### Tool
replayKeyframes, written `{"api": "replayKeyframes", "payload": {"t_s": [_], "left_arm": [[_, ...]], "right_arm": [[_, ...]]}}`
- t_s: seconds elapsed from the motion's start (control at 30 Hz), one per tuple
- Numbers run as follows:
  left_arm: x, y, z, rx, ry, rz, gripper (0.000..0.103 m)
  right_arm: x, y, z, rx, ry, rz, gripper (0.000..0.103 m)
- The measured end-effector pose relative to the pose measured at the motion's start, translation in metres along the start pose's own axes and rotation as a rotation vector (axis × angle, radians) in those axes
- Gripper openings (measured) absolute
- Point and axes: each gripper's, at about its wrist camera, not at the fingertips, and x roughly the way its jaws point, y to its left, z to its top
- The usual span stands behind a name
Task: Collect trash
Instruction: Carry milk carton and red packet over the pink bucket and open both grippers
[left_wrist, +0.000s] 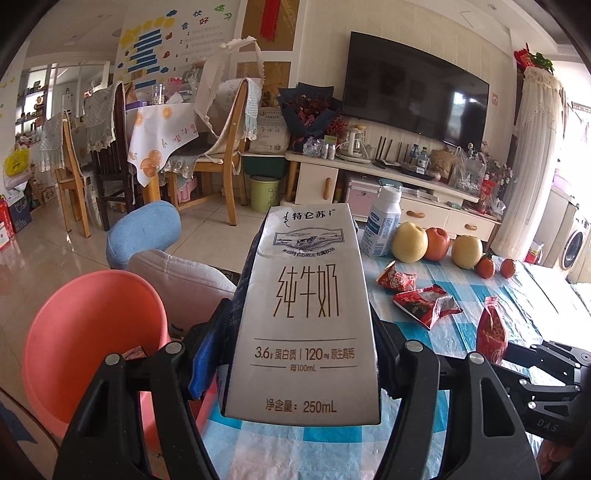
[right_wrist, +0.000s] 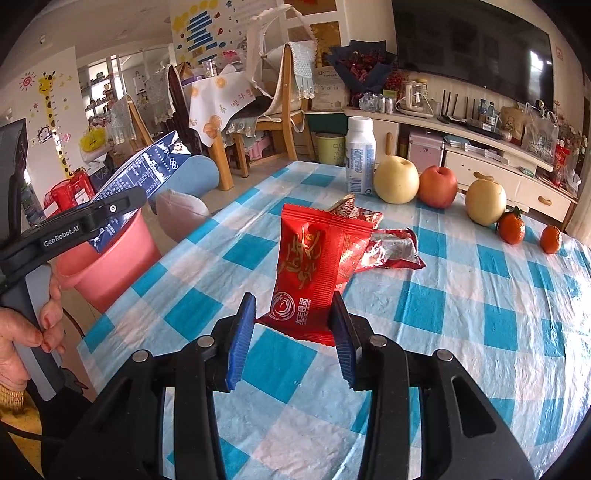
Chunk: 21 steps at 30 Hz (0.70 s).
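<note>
My left gripper (left_wrist: 295, 325) is shut on a silver 250 mL milk carton (left_wrist: 306, 306), held near the table's left edge beside the pink bin (left_wrist: 88, 317). In the right wrist view the carton (right_wrist: 144, 177) hangs over the pink bin (right_wrist: 107, 266). My right gripper (right_wrist: 293, 321) is open, its blue pads either side of a red snack wrapper (right_wrist: 314, 266) that stands between them. Two more red wrappers (right_wrist: 391, 247) lie behind it on the checked tablecloth (right_wrist: 461, 314). In the left wrist view the wrappers (left_wrist: 424, 302) lie at right, and the right gripper (left_wrist: 546, 373) shows at the far right.
A white bottle (right_wrist: 360, 158), two pale apples, a red apple (right_wrist: 437, 184) and two tangerines (right_wrist: 511, 227) line the table's far side. A blue and white cushioned stool (left_wrist: 159, 243) stands beyond the bin. Chairs, a TV cabinet and a green bin (left_wrist: 264, 192) are further back.
</note>
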Motion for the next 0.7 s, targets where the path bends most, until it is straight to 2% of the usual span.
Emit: {"api": "replayKeyframes", "payload": {"t_s": [0.43,0.7], "left_arm": [[-0.014,0.043,0.010,-0.103,-0.037,0.069,0.068],[-0.020,0.102,0.013,-0.238,-0.044,0.176,0.068]], "right_arm": [[0.008,0.079,0.040,-0.142,-0.030,0.113,0.042],[0.026,0.139,0.071,-0.240,-0.043,0.195,0.042]]}}
